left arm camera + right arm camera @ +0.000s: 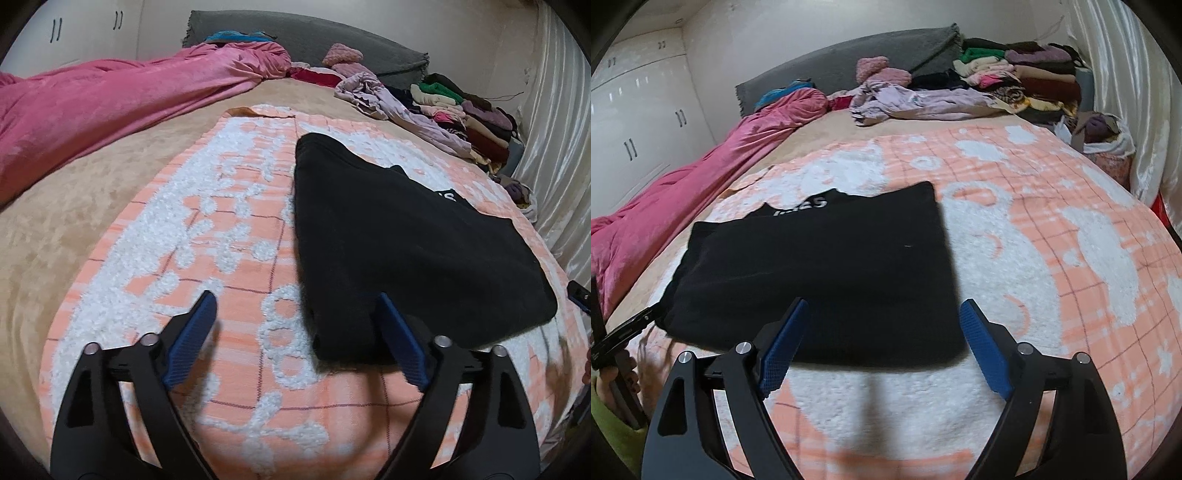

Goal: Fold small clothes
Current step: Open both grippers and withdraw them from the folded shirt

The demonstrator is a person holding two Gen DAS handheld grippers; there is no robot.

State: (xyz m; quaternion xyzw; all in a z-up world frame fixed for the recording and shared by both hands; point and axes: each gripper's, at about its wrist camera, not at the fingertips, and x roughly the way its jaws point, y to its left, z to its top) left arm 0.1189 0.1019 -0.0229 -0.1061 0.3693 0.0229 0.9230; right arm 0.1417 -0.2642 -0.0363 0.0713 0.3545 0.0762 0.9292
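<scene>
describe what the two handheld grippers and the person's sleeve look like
Both the left gripper and the right gripper have curved matte-black arms with silver pivot pins and ribbed blue finger pads. A green sleeve shows at the right view's lower left edge.

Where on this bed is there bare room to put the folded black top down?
Free: the orange-and-white patterned blanket right of the folded black garment, and the tan bedspread bordered by the pink velvet duvet. Crowded: the stacked clothes pile by the headboard.

Each gripper (295, 306) has black arms, blue ribbed pads, silver screws; green sleeve (609, 417).
</scene>
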